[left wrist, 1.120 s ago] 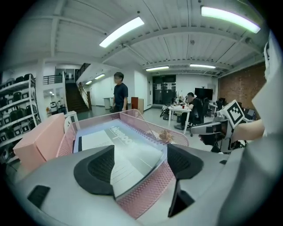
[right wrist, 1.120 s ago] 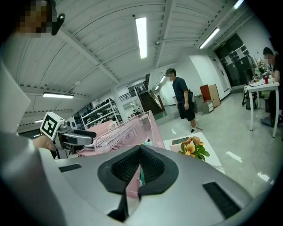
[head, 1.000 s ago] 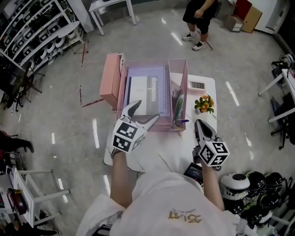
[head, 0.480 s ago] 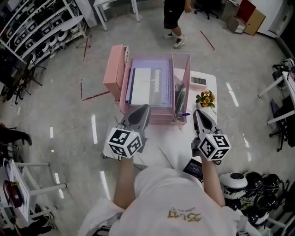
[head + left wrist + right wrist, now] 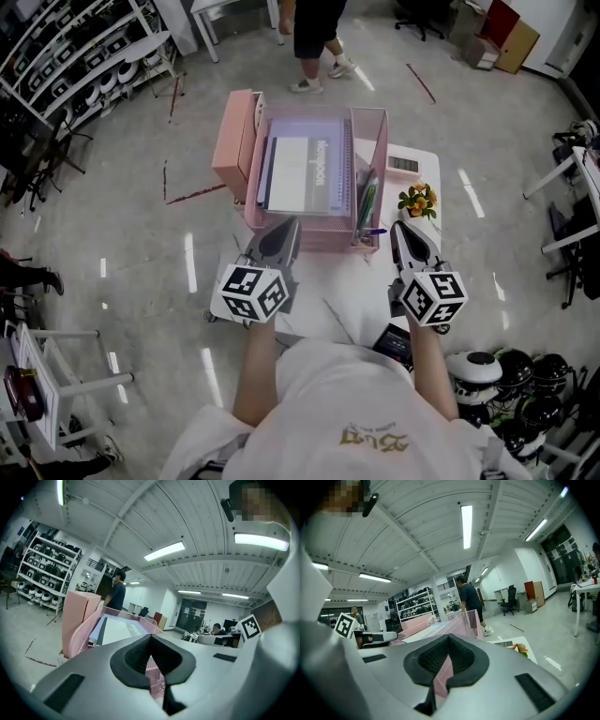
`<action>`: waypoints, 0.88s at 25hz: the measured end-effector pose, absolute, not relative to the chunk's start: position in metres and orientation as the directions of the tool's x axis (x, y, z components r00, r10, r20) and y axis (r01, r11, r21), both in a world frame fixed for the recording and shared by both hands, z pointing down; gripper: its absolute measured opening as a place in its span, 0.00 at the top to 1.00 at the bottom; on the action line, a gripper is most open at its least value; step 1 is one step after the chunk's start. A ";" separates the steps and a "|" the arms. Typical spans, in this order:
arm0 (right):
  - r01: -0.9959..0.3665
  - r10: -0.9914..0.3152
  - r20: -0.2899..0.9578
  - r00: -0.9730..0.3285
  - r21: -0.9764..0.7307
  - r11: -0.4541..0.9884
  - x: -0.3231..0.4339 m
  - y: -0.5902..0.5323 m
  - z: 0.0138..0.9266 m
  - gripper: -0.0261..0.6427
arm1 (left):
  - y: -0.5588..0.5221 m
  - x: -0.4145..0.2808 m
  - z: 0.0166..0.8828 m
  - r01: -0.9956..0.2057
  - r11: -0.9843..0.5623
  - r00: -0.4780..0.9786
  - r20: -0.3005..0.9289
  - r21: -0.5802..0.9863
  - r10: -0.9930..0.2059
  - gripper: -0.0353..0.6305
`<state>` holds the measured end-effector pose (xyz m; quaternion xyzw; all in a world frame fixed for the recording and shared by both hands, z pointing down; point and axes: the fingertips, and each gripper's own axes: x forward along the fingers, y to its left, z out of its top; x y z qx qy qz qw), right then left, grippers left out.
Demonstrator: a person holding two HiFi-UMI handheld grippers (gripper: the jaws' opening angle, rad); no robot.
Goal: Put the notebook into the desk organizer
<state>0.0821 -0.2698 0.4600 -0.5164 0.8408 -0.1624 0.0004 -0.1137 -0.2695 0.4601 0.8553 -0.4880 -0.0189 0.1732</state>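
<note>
The notebook [image 5: 305,175], white with a dark spine edge and a wire binding, lies flat in the wide compartment of the pink mesh desk organizer [image 5: 251,202] on the white table. My left gripper [image 5: 286,228] hovers just before the organizer's front wall, shut with nothing between its jaws. My right gripper [image 5: 403,232] hangs to the right of the organizer, also shut and empty. In the left gripper view the notebook [image 5: 117,629] shows inside the pink organizer [image 5: 84,634] beyond the closed jaws. The right gripper view looks past its closed jaws at the organizer's mesh wall [image 5: 461,620].
A pink box [image 5: 230,141] stands against the organizer's left side. Pens [image 5: 366,202] fill its narrow right compartment. A calculator [image 5: 403,165] and small flowers [image 5: 418,202] sit on the table's right part. A person [image 5: 314,37] walks behind the table. Helmets [image 5: 516,394] lie at lower right.
My left gripper has closed from wide open and drawn back from the organizer toward me. The right gripper barely moved. The person at the back has walked to the left.
</note>
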 end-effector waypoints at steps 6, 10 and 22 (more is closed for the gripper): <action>-0.870 -0.867 0.170 -0.468 -0.262 0.418 0.081 -0.269 0.459 0.95 | -0.270 -0.108 0.460 -0.821 -0.488 0.542 0.138 0.295 -0.829 0.93; -0.872 -0.869 0.176 -0.463 -0.267 0.411 0.084 -0.268 0.463 0.95 | -0.270 -0.105 0.463 -0.815 -0.497 0.553 0.142 0.298 -0.821 0.93; -0.863 -0.860 0.177 -0.479 -0.276 0.424 0.079 -0.265 0.464 0.95 | -0.267 -0.109 0.463 -0.809 -0.503 0.561 0.145 0.305 -0.815 0.93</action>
